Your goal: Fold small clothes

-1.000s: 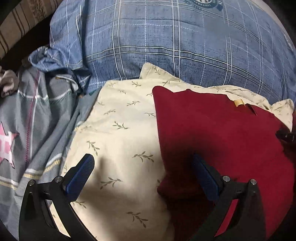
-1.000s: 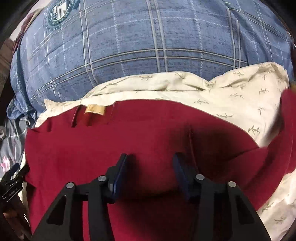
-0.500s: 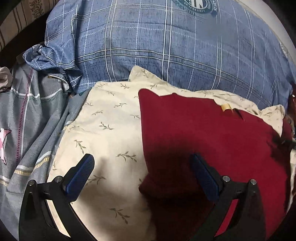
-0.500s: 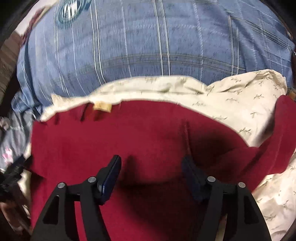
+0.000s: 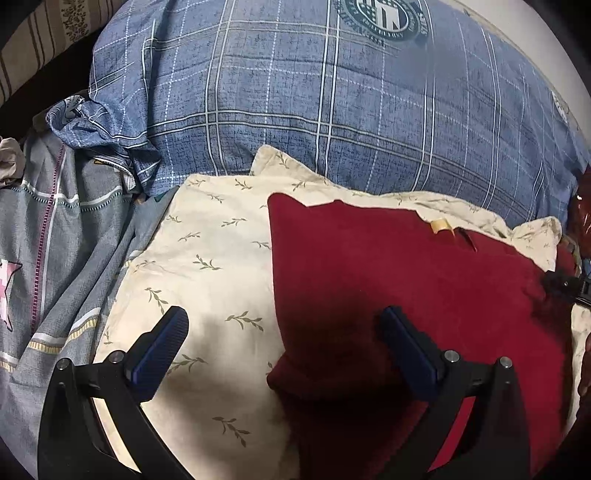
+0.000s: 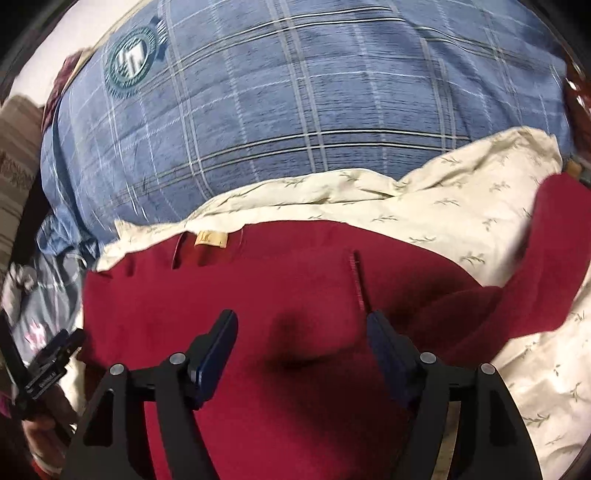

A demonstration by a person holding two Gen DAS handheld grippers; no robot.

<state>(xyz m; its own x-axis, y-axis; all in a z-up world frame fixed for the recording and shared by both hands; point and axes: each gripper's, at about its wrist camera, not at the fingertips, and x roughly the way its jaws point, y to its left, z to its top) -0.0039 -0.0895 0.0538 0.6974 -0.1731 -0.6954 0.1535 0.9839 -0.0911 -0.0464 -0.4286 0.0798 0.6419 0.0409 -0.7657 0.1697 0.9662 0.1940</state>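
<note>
Nearest, the right gripper [image 6: 301, 354] hovers over the red garment [image 6: 295, 295], its jaws opening with nothing pinched between them; the left gripper [image 5: 284, 347] stands wide and empty astride the garment's left edge. The garment lies flat on the cream leaf-print cloth [image 5: 207, 258], its tan label [image 6: 211, 238] at the far hem, before the blue plaid pillow [image 5: 332, 110]. It looks soft, light and limp: likely best pinched at corners or hem

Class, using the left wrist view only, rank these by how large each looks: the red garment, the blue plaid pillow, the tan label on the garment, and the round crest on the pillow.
1. blue plaid pillow
2. red garment, though it lies nearer the camera, so true size is unsure
3. round crest, partly cut off
4. tan label
</note>
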